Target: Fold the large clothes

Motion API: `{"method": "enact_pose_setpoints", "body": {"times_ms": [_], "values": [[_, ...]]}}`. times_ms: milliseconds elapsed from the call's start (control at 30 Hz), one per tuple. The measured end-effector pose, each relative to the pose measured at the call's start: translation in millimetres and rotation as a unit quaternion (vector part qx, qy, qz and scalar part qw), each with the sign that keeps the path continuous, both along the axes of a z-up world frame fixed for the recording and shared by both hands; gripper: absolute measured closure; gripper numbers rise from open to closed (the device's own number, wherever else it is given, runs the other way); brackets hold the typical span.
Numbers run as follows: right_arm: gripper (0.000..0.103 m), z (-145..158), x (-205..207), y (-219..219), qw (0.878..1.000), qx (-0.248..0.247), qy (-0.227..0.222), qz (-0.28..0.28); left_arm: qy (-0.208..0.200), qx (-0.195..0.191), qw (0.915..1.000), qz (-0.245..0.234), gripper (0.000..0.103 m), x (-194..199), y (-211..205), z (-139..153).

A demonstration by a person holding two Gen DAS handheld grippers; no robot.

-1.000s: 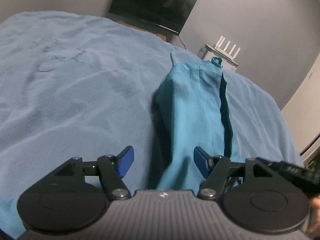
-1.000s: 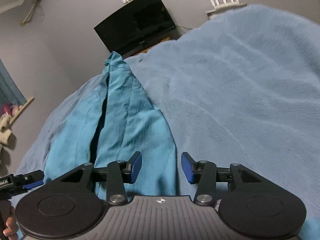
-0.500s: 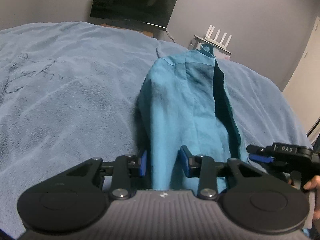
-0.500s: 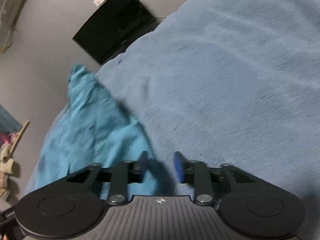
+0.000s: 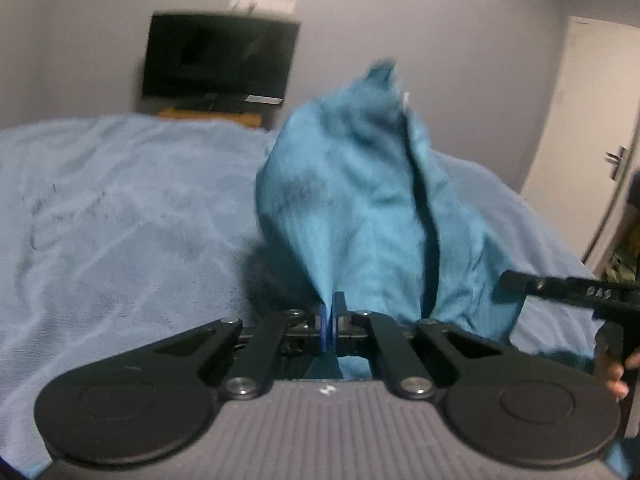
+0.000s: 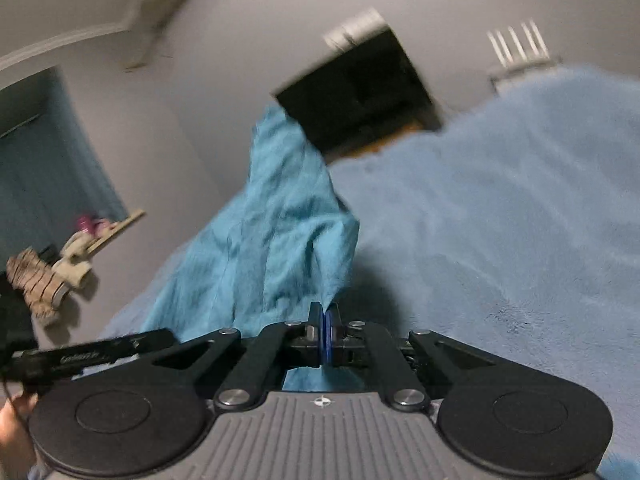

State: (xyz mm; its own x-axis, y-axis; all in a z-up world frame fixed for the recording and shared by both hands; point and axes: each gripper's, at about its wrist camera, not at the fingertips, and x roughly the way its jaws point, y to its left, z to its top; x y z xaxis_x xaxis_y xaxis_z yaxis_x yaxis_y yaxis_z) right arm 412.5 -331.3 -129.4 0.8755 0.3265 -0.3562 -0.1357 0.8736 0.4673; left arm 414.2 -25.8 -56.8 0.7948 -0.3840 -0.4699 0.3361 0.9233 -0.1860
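Your left gripper [image 5: 330, 312] has its blue pads pressed together on a pinch of the teal woven garment [image 5: 360, 208], and your right gripper [image 6: 325, 320] is clamped the same way on another pinch of that cloth [image 6: 276, 240]. From each set of closed jaws the fabric rises in a creased, tent-like fold, its near end lifted off the bed while the far end trails back along the light blue fleece blanket [image 5: 120, 208] that covers the mattress. In the left wrist view your right gripper's black body [image 5: 576, 288] shows at the right edge, just beside the garment's edge, with fingertips [image 5: 616, 380] wrapped on its handle. Beyond the foot of the bed a dark flat screen [image 5: 218, 60] stands against the grey wall [image 5: 460, 40]; a white door [image 5: 588, 100] is on the right. The right wrist view shows a white router with antennas [image 6: 520, 50] and a striped soft toy [image 6: 34, 284] on the left.
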Motion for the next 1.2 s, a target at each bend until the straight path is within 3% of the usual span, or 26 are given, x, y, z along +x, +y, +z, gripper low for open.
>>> {"method": "enact_pose_setpoints", "body": {"times_ms": [100,200,333,433,467,533,600,700,767,833,900,1033,1200], "values": [[0.101,10,-51,9,0.999,-0.022,-0.027,0.015,-0.03,0.018,0.9991,-0.022,0.103,-49,6,4],[0.101,9,-97,16,0.998,-0.047,-0.026,0.021,-0.024,0.031,0.9987,-0.032,0.103,-90,10,-2],[0.098,2,-148,15,0.998,-0.059,0.016,0.02,0.014,0.066,0.9974,-0.026,0.103,-135,14,-20],[0.074,2,-186,5,0.996,-0.069,0.052,0.005,0.065,0.101,0.9923,-0.029,0.103,-163,23,-31],[0.059,3,-198,-1,0.996,-0.067,0.062,-0.001,0.082,0.117,0.9891,-0.034,0.103,-175,27,-33],[0.058,5,-213,-1,0.994,-0.077,0.074,-0.016,0.094,0.147,0.9842,-0.028,0.102,-192,34,-33],[0.058,13,-230,-4,0.993,-0.082,0.075,-0.027,0.092,0.144,0.9854,-0.008,0.102,-208,41,-23],[0.056,35,-248,5,0.995,-0.08,0.05,-0.042,0.055,0.095,0.9939,0.011,0.101,-229,40,6],[0.053,54,-265,15,0.995,-0.083,0.024,-0.044,0.017,0.053,0.9984,0.012,0.092,-246,29,29],[0.05,74,-289,28,0.995,-0.09,-0.015,-0.037,-0.015,0.021,0.9997,0.006,0.054,-257,18,49],[0.047,90,-296,48,0.994,-0.098,-0.039,-0.017,-0.046,-0.002,0.9989,-0.009,0.036,-268,5,64],[0.047,99,-297,79,0.991,-0.128,-0.042,0.016,-0.04,-0.008,0.998,-0.049,0.036,-267,-29,72],[0.05,71,-287,101,0.988,-0.141,0.027,0.053,0.029,0.073,0.9938,-0.079,0.036,-259,-52,32]]}}
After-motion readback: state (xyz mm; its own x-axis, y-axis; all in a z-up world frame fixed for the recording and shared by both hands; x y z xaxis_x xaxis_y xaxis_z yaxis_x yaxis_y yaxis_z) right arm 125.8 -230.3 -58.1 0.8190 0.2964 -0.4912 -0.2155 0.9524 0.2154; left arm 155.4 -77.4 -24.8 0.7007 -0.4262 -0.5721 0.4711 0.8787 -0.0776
